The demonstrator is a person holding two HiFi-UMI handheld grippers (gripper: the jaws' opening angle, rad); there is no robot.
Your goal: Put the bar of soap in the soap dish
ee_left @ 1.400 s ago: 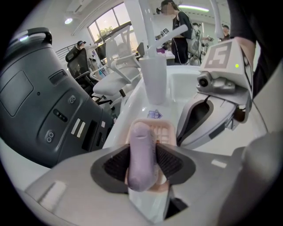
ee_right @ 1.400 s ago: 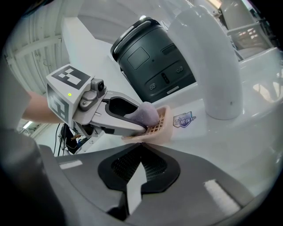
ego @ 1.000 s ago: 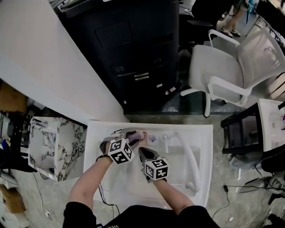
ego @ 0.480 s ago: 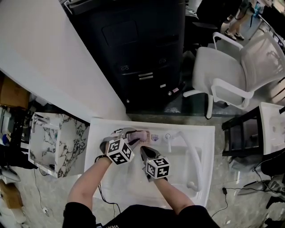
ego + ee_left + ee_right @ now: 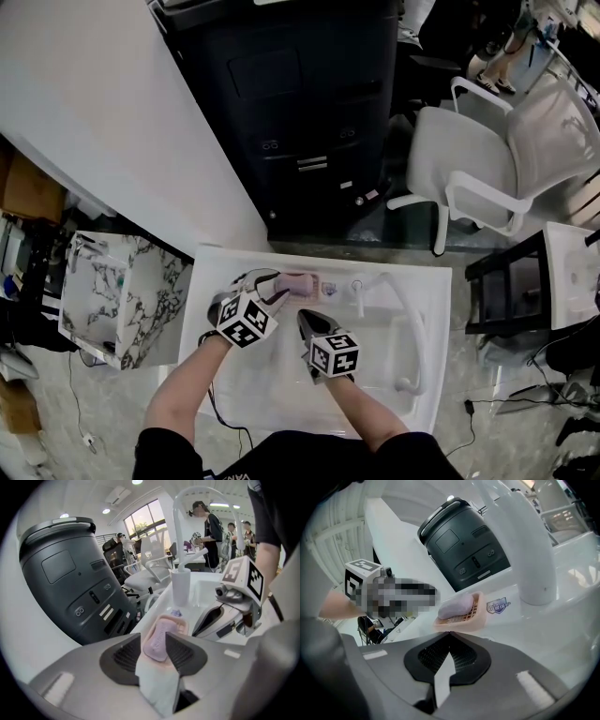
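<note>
Left gripper point(image 5: 155, 644) was found closed on the near end of the bar of soap point(image 5: 457, 606), its 2 ribbed pads pressed to the bar's long sides with no gap visible between pad and soap. Bar was lilac and oval, and lay lengthwise in the soap dish point(image 5: 477, 615), a peach-coloured slatted tray. In the right gripper view the bar rested on the slats, so placement was judged all but complete, with release the only step outstanding. Dish stood on the back ledge of the white basin point(image 5: 424, 281), just beside a small blue sticker point(image 5: 498, 605) and near the base of the white tap point(image 5: 532, 559). Right gripper point(image 5: 450, 638) hung over the bowl, apart from the dish, jaws together and holding nothing. Handling assessment: bar judged light and stiff but slippery, more so if wet, and soft enough to mark under a hard pinch. A moderate grip across the 2 long sides, near mid-length, was judged soundest. Dish appeared light and could shift if nudged on withdrawal.
</note>
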